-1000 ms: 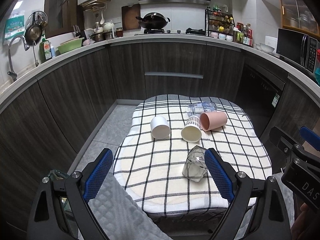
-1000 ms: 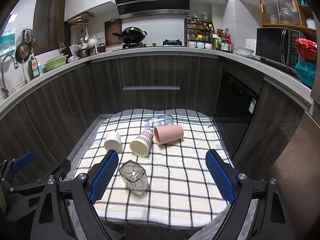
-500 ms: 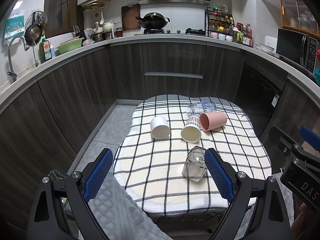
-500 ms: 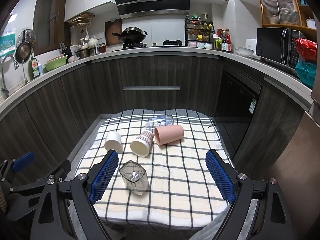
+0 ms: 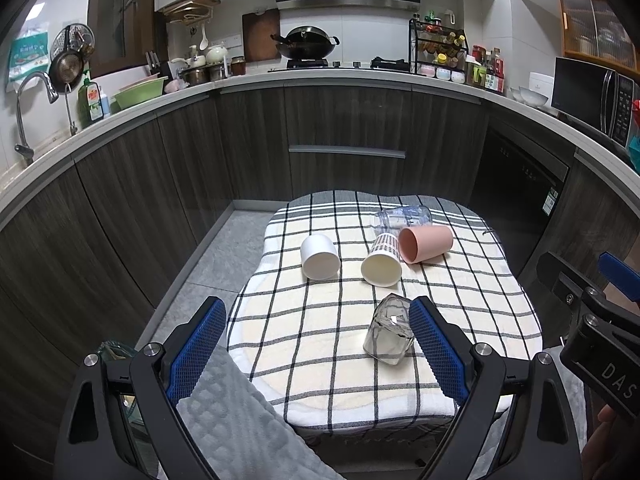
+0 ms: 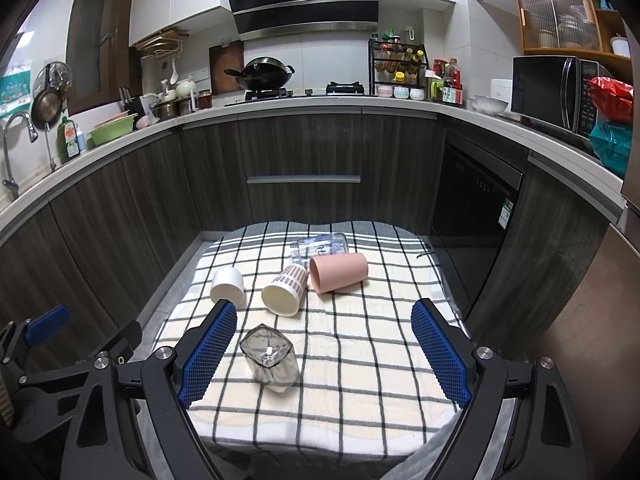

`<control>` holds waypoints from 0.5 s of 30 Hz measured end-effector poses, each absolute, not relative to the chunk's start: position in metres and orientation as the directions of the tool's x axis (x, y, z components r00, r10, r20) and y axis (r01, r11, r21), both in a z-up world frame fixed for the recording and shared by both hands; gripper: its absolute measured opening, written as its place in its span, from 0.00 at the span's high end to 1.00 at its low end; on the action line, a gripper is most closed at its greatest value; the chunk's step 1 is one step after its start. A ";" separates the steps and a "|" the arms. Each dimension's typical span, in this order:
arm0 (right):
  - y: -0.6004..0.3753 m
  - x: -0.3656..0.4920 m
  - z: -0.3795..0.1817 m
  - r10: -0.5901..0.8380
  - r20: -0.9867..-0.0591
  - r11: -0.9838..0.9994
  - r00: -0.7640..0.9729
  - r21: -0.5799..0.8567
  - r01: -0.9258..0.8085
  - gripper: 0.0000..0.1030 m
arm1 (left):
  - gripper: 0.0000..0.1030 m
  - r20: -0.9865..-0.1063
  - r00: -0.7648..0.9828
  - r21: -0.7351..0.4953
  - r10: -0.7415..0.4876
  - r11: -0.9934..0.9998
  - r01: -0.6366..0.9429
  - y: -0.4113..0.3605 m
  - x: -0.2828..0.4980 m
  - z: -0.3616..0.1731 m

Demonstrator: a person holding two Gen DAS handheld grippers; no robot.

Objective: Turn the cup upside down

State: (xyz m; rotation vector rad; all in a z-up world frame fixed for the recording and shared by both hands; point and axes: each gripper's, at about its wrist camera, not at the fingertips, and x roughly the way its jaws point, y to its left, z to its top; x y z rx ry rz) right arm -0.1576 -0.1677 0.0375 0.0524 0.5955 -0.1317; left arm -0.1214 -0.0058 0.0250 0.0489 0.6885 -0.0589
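Comparing w/ a sec ago, nothing's shifted: left gripper (image 5: pixel 316 350) & right gripper (image 6: pixel 324 350) both spread wide, empty, hovering near edge; clear glass cup (image 6: pixel 270 358) lies on checked cloth (image 6: pixel 360 344), near-centre—flip not begun.

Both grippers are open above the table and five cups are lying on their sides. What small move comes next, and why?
Probably lower the right gripper toward the clear glass cup. It lies on its side nearest the open jaws, apart from the other cups, and the left gripper holds nothing too.
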 end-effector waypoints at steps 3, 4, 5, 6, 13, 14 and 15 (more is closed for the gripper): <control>-0.168 -0.157 0.039 -0.110 -0.560 0.990 0.821 0.010 0.139 0.14 | 0.09 -0.639 0.768 0.023 -0.039 0.997 0.069 -0.007 -0.121 0.026; -0.167 -0.156 0.039 -0.110 -0.560 0.990 0.821 0.009 0.139 0.14 | 0.09 -0.639 0.768 0.022 -0.039 0.997 0.069 -0.007 -0.121 0.027; -0.167 -0.156 0.040 -0.109 -0.560 0.990 0.821 0.010 0.138 0.14 | 0.09 -0.639 0.768 0.020 -0.041 0.997 0.070 -0.007 -0.121 0.027; -0.167 -0.157 0.039 -0.108 -0.560 0.990 0.821 0.012 0.139 0.14 | 0.09 -0.639 0.768 0.019 -0.041 0.997 0.070 -0.007 -0.121 0.027; -0.164 -0.155 0.041 -0.105 -0.563 0.990 0.820 0.016 0.138 0.14 | 0.09 -0.662 0.748 0.003 -0.050 0.998 0.070 -0.006 -0.120 0.025; -0.165 -0.155 0.041 -0.104 -0.563 0.990 0.820 0.017 0.138 0.14 | 0.09 -0.668 0.742 -0.004 -0.056 0.997 0.071 -0.005 -0.119 0.024; -0.165 -0.155 0.041 -0.106 -0.563 0.990 0.820 0.016 0.139 0.14 | 0.09 -0.674 0.736 -0.009 -0.058 0.997 0.071 -0.005 -0.118 0.023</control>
